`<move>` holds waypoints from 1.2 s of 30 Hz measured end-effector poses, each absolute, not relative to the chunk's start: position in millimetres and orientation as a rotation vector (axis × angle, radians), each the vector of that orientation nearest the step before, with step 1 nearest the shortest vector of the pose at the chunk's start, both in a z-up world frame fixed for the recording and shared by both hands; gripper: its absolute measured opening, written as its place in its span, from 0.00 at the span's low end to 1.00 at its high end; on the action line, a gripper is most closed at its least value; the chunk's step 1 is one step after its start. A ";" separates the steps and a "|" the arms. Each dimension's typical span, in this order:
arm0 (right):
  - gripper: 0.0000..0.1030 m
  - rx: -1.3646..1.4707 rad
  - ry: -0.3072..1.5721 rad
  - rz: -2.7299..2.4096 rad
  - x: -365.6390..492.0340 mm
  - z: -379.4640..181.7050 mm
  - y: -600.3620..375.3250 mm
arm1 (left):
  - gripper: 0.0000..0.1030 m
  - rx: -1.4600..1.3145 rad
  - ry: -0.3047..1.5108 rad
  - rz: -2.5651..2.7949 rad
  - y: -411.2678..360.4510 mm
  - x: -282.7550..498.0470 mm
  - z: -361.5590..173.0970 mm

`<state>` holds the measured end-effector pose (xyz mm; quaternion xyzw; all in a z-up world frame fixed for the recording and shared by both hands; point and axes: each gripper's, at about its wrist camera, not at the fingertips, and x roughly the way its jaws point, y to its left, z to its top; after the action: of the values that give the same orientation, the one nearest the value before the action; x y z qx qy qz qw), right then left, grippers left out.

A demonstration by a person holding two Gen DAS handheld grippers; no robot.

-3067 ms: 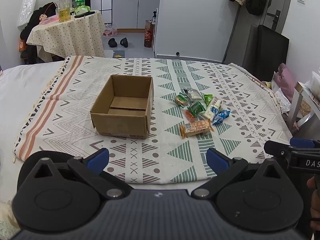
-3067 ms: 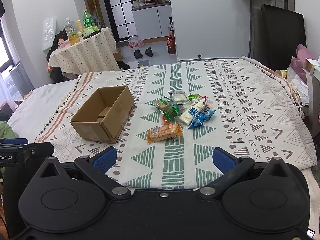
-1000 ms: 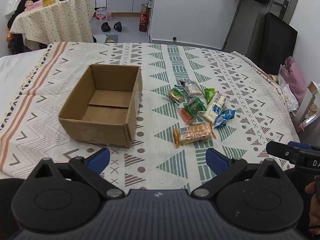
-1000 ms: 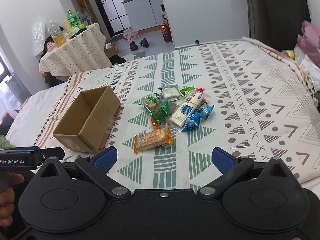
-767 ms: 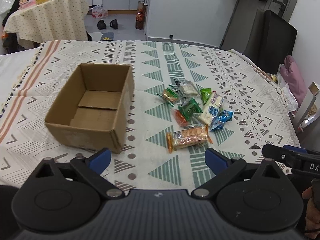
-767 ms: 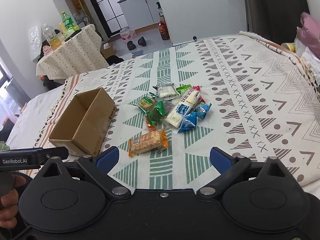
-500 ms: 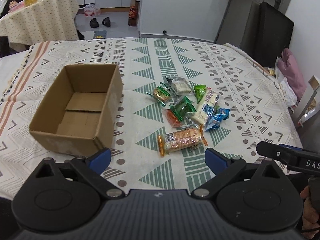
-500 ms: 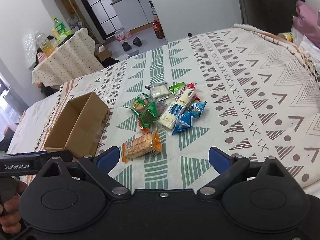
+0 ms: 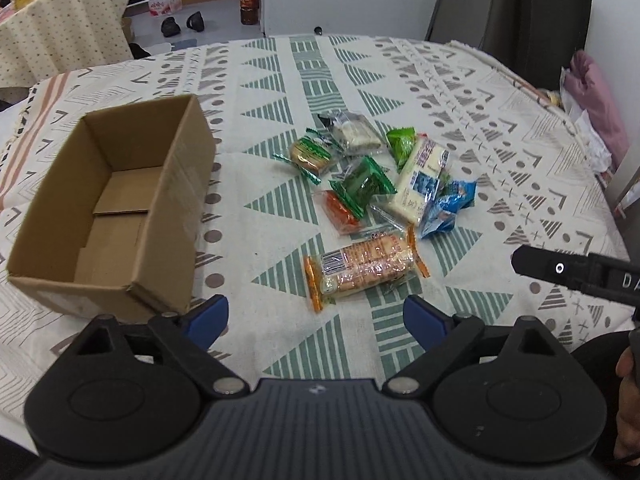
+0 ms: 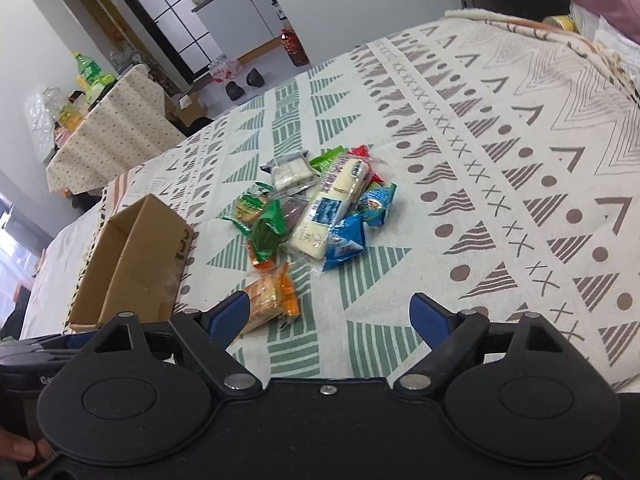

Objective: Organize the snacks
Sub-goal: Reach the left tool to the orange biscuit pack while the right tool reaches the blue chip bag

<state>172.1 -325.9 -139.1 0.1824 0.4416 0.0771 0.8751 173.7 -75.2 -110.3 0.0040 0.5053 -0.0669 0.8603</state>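
Left tongs [image 9: 316,316]: yours are spread apart, holding nothing, just short of the cracker pack [image 9: 362,270].
Right tongs [image 10: 330,314]: also apart and empty.
Snacks: a loose heap on the patterned bedspread [image 9: 500,136], right of the cardboard box [image 9: 108,216], which holds nothing.
Handling: probably light, crinkly, slippery wrappers; crackers likely brittle.
Hold: pinch the cracker pack across its middle, gently.
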 end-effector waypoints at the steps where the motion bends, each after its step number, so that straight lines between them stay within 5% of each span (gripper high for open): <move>1: 0.84 0.383 0.925 0.157 174.2 -142.3 -327.1 | 0.92 0.017 1.066 -0.139 -76.8 176.5 -114.1; 28: 0.74 0.522 0.978 0.170 220.8 -197.2 -337.4 | 0.91 0.131 1.133 -0.150 -101.2 233.9 -180.6; 36: 0.61 0.562 0.976 0.161 235.5 -208.1 -339.9 | 0.91 0.120 1.109 -0.166 -107.3 251.0 -185.6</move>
<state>235.5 -339.9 -208.1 0.2662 0.4621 0.0761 0.8425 251.0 -107.3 -185.6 0.0569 0.5257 -0.0789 0.8451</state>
